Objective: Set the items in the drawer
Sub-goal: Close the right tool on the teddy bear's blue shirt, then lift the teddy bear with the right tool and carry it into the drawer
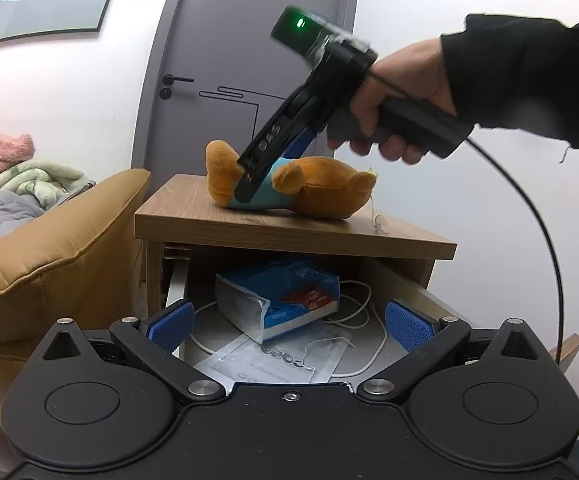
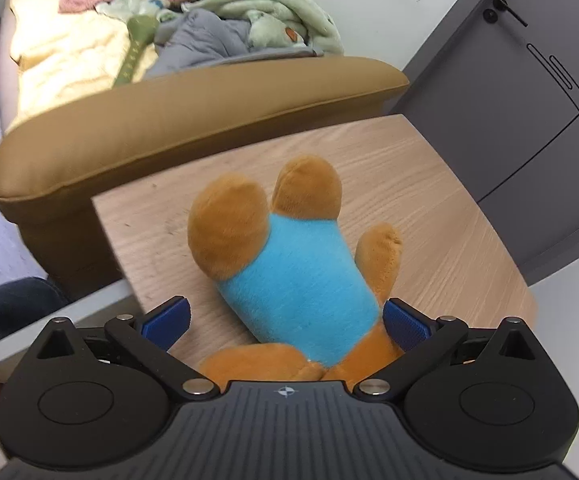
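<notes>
The right gripper point(image 2: 285, 322) has its blue ribbed jaws spread either side of a fuzzy orange plush toy in a sky-blue shirt point(image 2: 297, 276), not clamping it. The toy lies on its side on the wood-grain bench point(image 2: 429, 200), long axis along the top, rounded feet towards the tan leather sofa point(image 2: 169, 120). A hand point(image 1: 401, 96) angles this gripper steeply downward. The left gripper point(image 1: 289, 326) hangs spread over the open drawer point(image 1: 421, 284)

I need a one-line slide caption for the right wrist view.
Open right gripper straddles an orange plush toy in a blue shirt lying on the wooden nightstand top.
</notes>
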`<act>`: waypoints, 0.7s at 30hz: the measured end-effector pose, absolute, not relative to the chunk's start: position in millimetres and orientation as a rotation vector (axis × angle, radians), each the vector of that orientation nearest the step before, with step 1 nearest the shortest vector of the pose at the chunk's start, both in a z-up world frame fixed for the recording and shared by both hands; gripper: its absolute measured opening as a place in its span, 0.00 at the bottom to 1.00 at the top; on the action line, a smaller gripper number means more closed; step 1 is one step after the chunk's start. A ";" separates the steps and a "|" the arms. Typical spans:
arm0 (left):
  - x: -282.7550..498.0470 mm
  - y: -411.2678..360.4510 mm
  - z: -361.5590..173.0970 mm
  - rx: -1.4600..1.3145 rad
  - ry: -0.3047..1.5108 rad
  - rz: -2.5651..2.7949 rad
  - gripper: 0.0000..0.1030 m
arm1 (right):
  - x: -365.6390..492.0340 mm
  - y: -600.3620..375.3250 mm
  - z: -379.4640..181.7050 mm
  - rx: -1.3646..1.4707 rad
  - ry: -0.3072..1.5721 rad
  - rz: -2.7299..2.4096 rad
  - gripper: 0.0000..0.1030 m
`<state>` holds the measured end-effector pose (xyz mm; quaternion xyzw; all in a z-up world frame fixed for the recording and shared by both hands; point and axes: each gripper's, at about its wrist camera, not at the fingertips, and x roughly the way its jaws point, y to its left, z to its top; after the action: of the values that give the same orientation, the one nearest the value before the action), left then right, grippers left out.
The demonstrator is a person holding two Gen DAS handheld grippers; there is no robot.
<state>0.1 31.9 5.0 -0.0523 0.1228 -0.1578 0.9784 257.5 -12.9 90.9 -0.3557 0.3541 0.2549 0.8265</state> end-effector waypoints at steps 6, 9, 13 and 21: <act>-14.7 34.9 3.3 -0.081 0.187 -0.332 0.98 | 269.2 -14.9 88.0 -0.748 0.754 0.479 0.91; -18.8 36.3 2.7 -0.075 0.171 -0.342 0.98 | 271.1 -9.0 84.8 -0.773 0.743 0.423 0.82; -22.4 36.7 -0.1 -0.070 0.167 -0.345 0.98 | 268.8 -0.8 85.8 -0.793 0.724 0.386 0.65; -35.1 42.0 -5.1 -0.022 0.133 -0.364 0.98 | 239.1 6.9 104.5 -0.814 0.695 0.354 0.63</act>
<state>-35.1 42.0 -5.1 -0.0109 0.0661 -0.1811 0.9812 239.1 6.9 104.5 -0.3859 0.3295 0.1676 0.8453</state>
